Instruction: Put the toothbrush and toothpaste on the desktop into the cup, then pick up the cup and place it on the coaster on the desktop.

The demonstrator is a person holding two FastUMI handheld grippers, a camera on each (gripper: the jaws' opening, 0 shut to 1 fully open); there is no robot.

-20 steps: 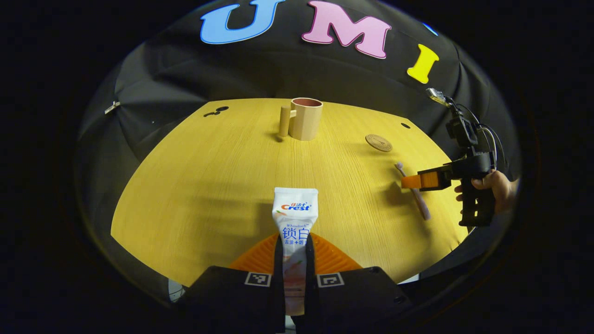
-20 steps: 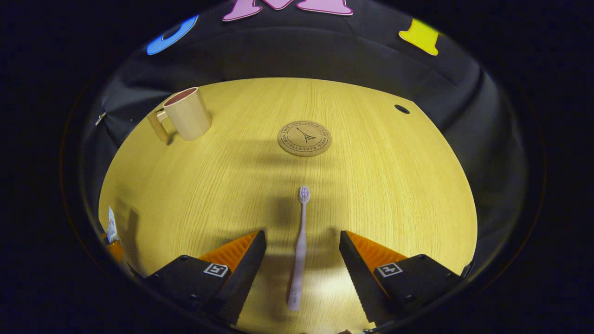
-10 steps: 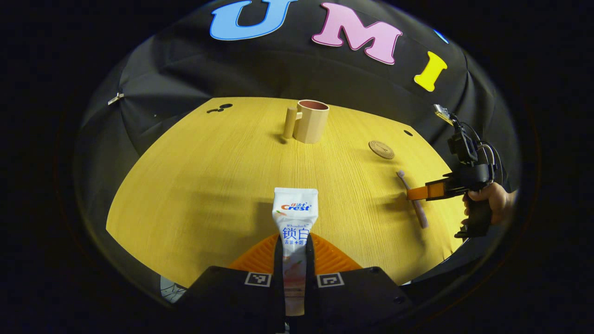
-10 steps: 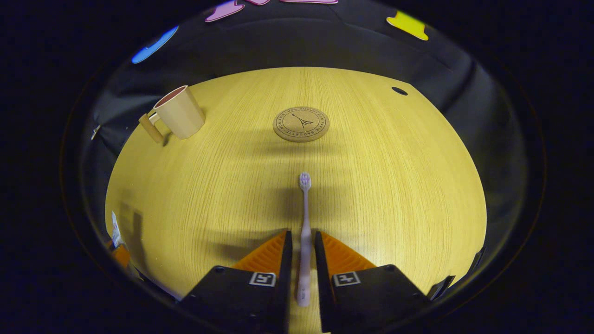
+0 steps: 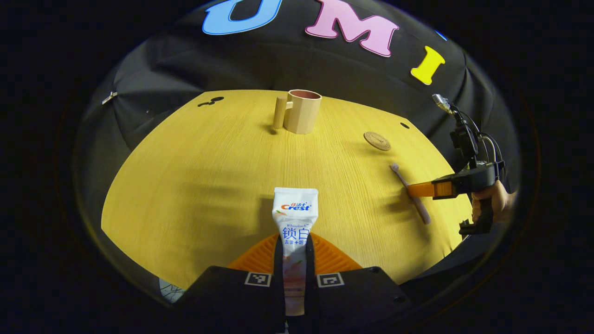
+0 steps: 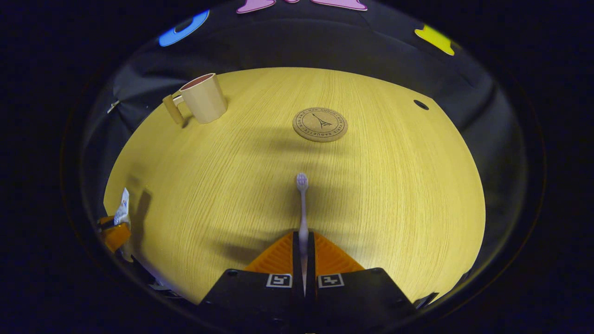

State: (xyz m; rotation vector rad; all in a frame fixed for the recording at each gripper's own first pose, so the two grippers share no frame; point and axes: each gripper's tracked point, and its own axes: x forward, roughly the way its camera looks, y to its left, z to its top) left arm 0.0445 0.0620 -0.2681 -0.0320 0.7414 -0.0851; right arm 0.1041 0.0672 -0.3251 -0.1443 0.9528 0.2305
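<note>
I am pinching the toothpaste [image 5: 294, 232] in my left gripper [image 5: 294, 246], both fingers pressing on the lower part of the tube while its flat crimped end is pointing forward, above the desktop [image 5: 195, 185]. In my right gripper [image 6: 303, 246] I am clamping the toothbrush [image 6: 302, 204] by its handle, the two fingers drawn in tight against it, and the bristle head is sticking straight out ahead of the fingertips over the wood.

The cup [image 5: 301, 111] is standing upright at the far side of the desktop (its block-like handle is facing left in the left gripper view), well apart from both grippers. The coaster [image 6: 320, 124] is lying flat beyond the toothbrush head, almost in line with it in the right gripper view, and to the right of the cup.

From the left gripper view I am seeing my hand [image 5: 489, 202] wrapping the right gripper's grip at the desktop's right edge.
</note>
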